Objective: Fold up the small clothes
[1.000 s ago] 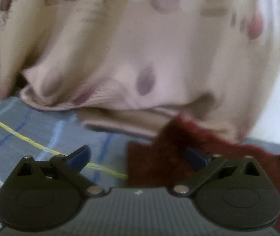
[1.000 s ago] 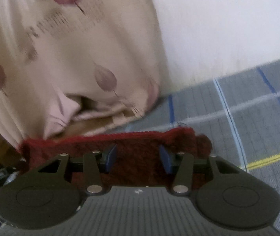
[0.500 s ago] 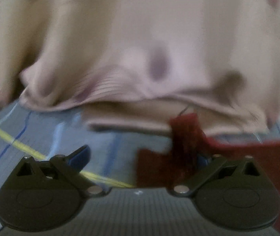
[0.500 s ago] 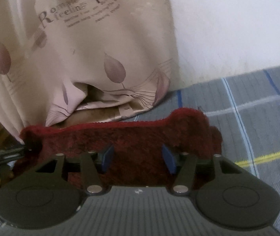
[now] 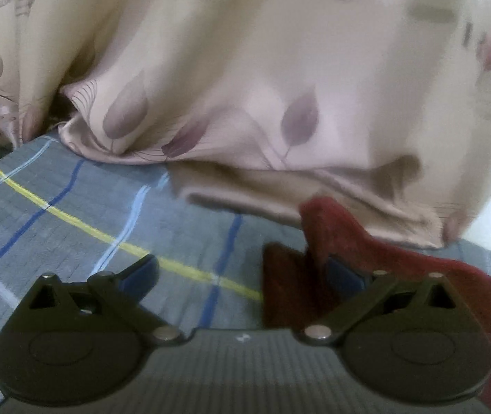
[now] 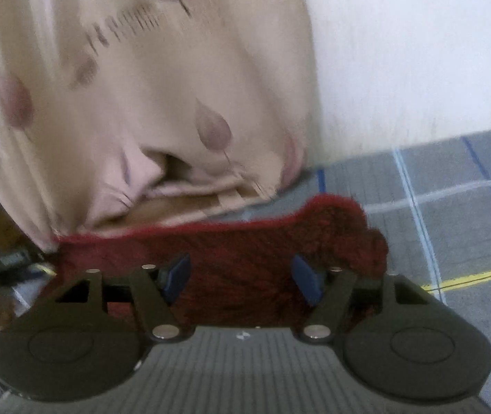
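A dark red fuzzy garment (image 6: 245, 255) lies on a grey plaid sheet (image 5: 73, 214). In the right wrist view it spreads across the frame, and my right gripper (image 6: 242, 277) stands open just over its near part, blue pads apart. In the left wrist view the garment's left end (image 5: 335, 238) humps up against the right finger (image 5: 342, 276) of my left gripper (image 5: 242, 274), which is open, its left finger over bare sheet.
A beige curtain with a leaf print (image 5: 245, 86) hangs down onto the sheet just behind the garment and also shows in the right wrist view (image 6: 142, 103). A white wall (image 6: 418, 51) is at the right. Dark clutter (image 6: 0, 262) lies at the left edge.
The left gripper view has shifted, showing more plaid sheet at the left. The garment's left end has stayed bunched by its right finger. The right gripper has stayed open over the garment.
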`<state>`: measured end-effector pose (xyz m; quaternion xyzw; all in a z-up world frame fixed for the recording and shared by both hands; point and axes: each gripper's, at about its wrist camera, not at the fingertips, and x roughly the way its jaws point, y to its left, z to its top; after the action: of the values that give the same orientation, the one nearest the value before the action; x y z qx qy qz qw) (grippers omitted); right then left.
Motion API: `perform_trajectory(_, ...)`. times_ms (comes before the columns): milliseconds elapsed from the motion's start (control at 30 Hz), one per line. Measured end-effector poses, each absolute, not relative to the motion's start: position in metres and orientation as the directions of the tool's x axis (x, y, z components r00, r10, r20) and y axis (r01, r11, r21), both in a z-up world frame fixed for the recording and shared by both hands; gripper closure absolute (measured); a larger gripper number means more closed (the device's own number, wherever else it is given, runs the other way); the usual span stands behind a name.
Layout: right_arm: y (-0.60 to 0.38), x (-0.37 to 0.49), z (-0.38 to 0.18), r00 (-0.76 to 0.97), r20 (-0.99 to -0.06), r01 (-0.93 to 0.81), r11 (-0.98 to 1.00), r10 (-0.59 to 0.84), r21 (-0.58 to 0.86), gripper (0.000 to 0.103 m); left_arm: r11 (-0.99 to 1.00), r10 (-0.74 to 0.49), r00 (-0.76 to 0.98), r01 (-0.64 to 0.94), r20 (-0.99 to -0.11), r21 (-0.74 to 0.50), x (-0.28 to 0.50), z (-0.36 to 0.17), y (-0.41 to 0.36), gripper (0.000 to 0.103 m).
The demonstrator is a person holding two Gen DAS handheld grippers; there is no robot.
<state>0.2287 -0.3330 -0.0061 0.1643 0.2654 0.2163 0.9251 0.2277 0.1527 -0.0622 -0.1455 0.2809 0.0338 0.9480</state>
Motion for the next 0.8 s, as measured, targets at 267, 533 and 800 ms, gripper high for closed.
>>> perform_trajectory(267, -0.349, 0.121, -0.01, 0.814, -0.373, -0.288, 0.867, 0.445, 0.408, 0.029, 0.993, 0.022, 0.856, -0.076, -0.517, -0.085, 0.162, -0.049, 0.114, 0.0)
perform_trajectory(533, -0.308, 0.071, -0.019, 0.823, -0.438, -0.281, 0.929, 0.362, 0.241, 0.028, 0.999, 0.027, 0.84, -0.032, -0.542, 0.0, 0.137, -0.035, 0.075, 0.0)
perform_trajectory(800, -0.263, 0.063, 0.006, 0.843, -0.44, -0.292, 0.95, 0.309, 0.108, 0.001, 0.998, 0.063, 0.84, -0.037, -0.538, 0.06, 0.125, -0.03, 0.051, 0.0)
